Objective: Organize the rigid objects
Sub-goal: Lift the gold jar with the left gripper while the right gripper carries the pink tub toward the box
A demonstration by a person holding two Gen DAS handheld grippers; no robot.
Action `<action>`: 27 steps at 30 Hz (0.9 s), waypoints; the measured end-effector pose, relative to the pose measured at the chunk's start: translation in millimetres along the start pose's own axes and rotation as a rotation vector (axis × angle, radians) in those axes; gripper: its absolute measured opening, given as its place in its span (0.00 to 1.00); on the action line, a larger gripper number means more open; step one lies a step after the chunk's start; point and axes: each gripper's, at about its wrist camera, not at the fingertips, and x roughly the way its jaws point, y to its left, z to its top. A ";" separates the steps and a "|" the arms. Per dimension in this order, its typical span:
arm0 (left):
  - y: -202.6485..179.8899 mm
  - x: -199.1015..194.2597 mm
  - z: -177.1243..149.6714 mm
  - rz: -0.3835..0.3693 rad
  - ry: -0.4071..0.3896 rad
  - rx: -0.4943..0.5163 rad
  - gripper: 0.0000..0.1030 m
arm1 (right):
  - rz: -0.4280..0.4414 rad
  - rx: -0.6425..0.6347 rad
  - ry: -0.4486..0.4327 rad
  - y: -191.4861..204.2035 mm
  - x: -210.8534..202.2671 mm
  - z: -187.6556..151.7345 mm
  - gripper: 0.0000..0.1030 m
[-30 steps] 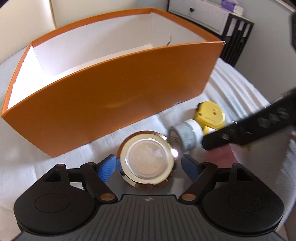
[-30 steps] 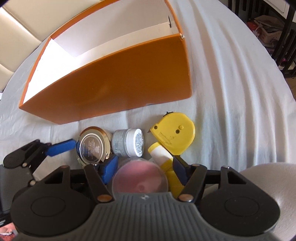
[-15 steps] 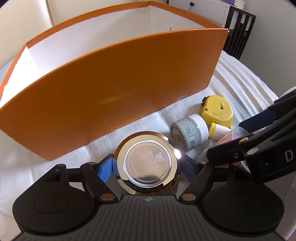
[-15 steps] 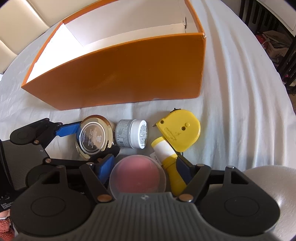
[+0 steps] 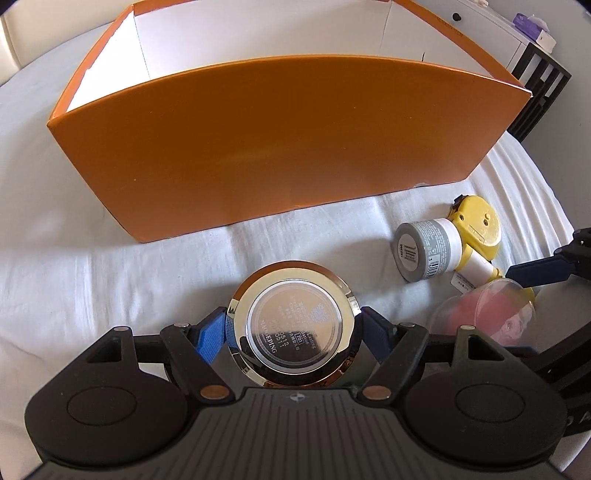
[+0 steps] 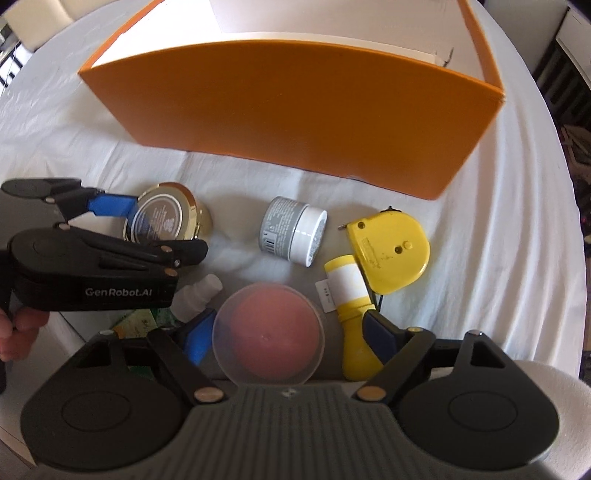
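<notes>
The round gold-rimmed compact [image 5: 291, 325] is clamped in the left gripper [image 5: 293, 332]; the pink clear-lidded jar [image 6: 269, 330] is held by the right gripper [image 6: 282, 338]. Both should be lifted level over the orange box [image 5: 280, 147] wall near the tabletop's far edge.

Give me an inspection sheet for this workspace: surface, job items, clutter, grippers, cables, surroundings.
Surface: white tablecloth, wrinkled.
Job's things: orange box open-topped; gold compact; pink-filled clear container; grey jar on its side; yellow tape measure; yellow bottle lying down.
Clutter: small white-capped bottle, partly hidden.
Grippers: left gripper shut on gold compact; right gripper around the pink-filled clear container, contact unclear.
Cables: nothing seen.
Surroundings: white drawer unit, black slatted furniture.
</notes>
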 end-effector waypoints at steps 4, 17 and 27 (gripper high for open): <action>1.0 -0.9 -0.3 -0.003 -0.003 -0.010 0.85 | -0.068 -0.098 -0.003 19.3 6.8 -5.0 0.76; 9.6 -22.4 -7.1 -0.051 -0.065 -0.057 0.85 | -0.108 -0.133 -0.038 33.9 0.1 -9.8 0.58; 18.1 -71.4 -9.8 -0.129 -0.200 -0.083 0.85 | -0.122 -0.179 -0.199 37.9 -43.2 3.0 0.58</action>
